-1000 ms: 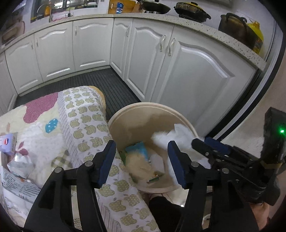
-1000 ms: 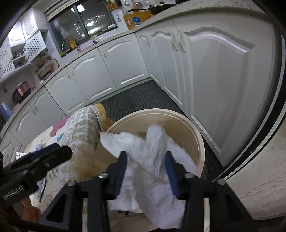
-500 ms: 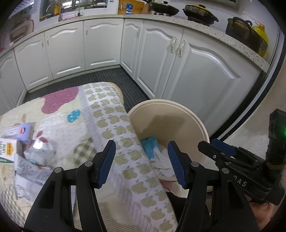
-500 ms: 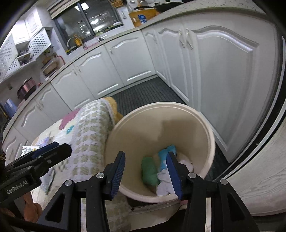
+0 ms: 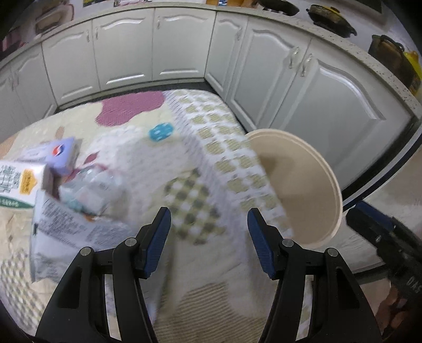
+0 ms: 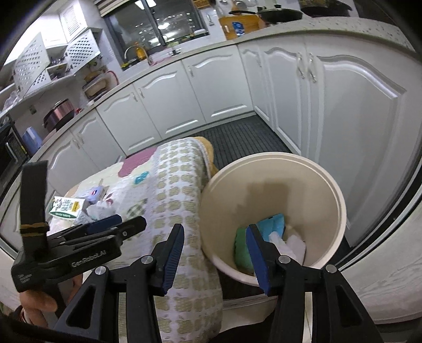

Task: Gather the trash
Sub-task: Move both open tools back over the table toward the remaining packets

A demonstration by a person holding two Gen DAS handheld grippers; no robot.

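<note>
The cream trash bin (image 6: 303,190) stands on the floor beside a cloth-covered table (image 6: 179,168). In it lie a green item (image 6: 241,250), a blue packet (image 6: 274,224) and a white tissue (image 6: 292,245). My right gripper (image 6: 215,237) hangs open and empty over the gap between table edge and bin. My left gripper (image 5: 208,219) is open and empty above the cloth. To its left lie a purple box (image 5: 59,155), a white-green carton (image 5: 18,184), a crumpled wrapper (image 5: 87,192) and a printed packet (image 5: 68,237). The bin (image 5: 335,190) is to its right.
White kitchen cabinets (image 6: 224,87) wrap around the back and right, with a dark ribbed mat (image 6: 245,137) on the floor before them. Pots (image 5: 332,18) sit on the counter. A hand (image 6: 37,303) holds the left gripper (image 6: 129,221) at the lower left.
The right gripper let go of the white tissue, which now lies in the bin, and drew back leftward. The left gripper swung left from the bin to over the table trash.
</note>
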